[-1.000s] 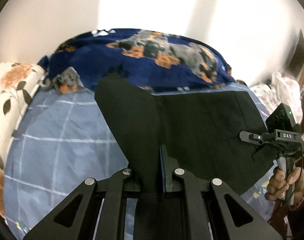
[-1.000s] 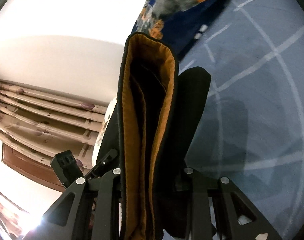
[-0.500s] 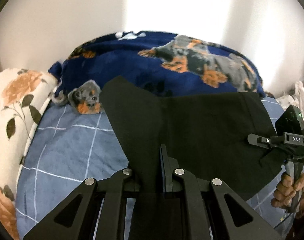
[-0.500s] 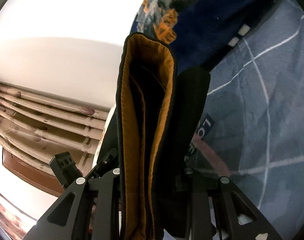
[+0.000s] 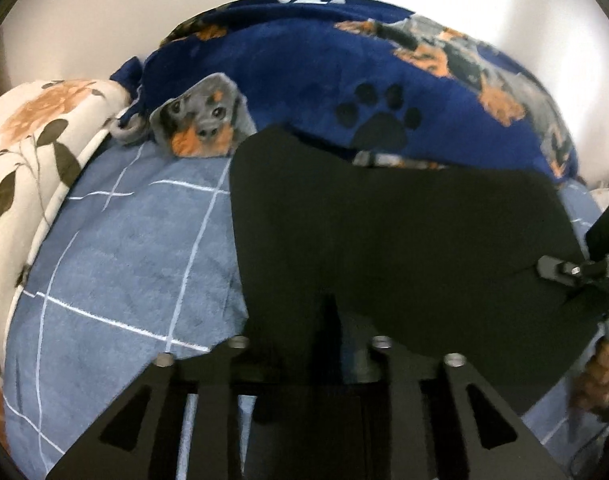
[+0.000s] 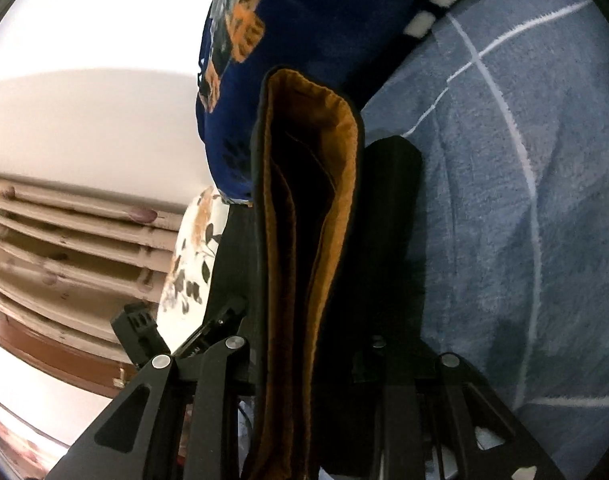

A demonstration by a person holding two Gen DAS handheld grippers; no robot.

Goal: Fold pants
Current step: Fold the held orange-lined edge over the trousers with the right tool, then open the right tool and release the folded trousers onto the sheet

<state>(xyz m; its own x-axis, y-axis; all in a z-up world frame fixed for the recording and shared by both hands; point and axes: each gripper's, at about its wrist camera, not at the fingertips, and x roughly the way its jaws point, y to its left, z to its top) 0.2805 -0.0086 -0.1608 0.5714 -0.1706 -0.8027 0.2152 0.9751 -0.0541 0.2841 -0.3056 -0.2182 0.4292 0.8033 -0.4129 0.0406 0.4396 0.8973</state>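
The black pants (image 5: 404,240) hang stretched between my two grippers above a blue checked bedsheet (image 5: 136,248). My left gripper (image 5: 328,320) is shut on one end of the black cloth, which covers its fingertips. My right gripper (image 6: 328,264) is shut on the other end, where the orange-brown lining of the pants (image 6: 304,208) faces the camera. The right gripper also shows at the right edge of the left wrist view (image 5: 584,272), gripping the cloth's corner. The left gripper shows small in the right wrist view (image 6: 176,336).
A dark blue dog-print blanket (image 5: 344,72) lies bunched at the far side of the bed. A white floral pillow (image 5: 36,140) sits at the left. A white wall stands behind. Wooden slats (image 6: 64,248) show left in the right wrist view.
Both grippers have moved forward and lower toward the blue blanket with the pants held between them. The blanket and sheet now look closer. Both grips are unchanged.
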